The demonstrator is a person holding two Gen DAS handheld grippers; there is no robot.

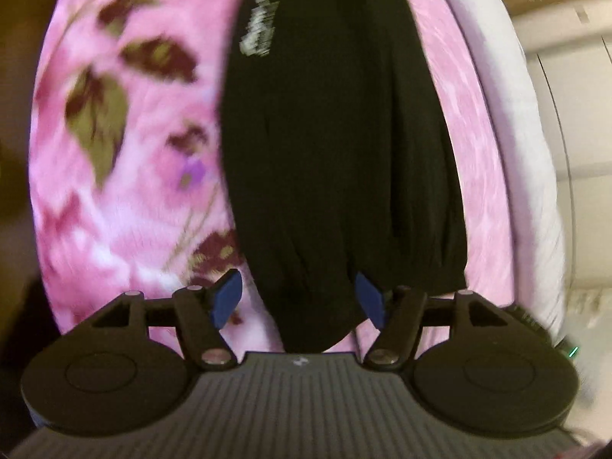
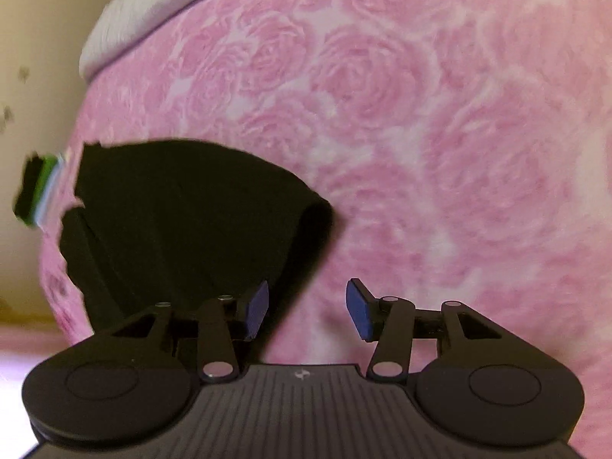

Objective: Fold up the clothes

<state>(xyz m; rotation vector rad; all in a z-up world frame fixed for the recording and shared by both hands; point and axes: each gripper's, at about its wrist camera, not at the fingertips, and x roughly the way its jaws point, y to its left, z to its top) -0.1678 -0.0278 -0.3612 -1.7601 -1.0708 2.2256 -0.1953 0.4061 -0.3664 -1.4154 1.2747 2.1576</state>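
A black garment [image 1: 336, 145] lies as a long narrow strip on a pink floral bedspread [image 1: 126, 199], with a blurred white print near its far end. Its near, bunched end sits between the blue pads [image 1: 226, 298] of my left gripper [image 1: 298, 300], which is open and not clamped on the cloth. In the right wrist view the black garment [image 2: 183, 222] is a rumpled heap left of centre. My right gripper [image 2: 307, 310] is open over bare pink bedspread [image 2: 440, 153], and its left finger overlaps the cloth's edge.
A white mattress edge [image 1: 535, 160] runs along the bed's right side, with pale cabinet panels [image 1: 581, 76] beyond. The same white mattress edge [image 2: 126, 26] shows at upper left. A black and green object [image 2: 38, 191] sits at the bed's left edge beside the garment.
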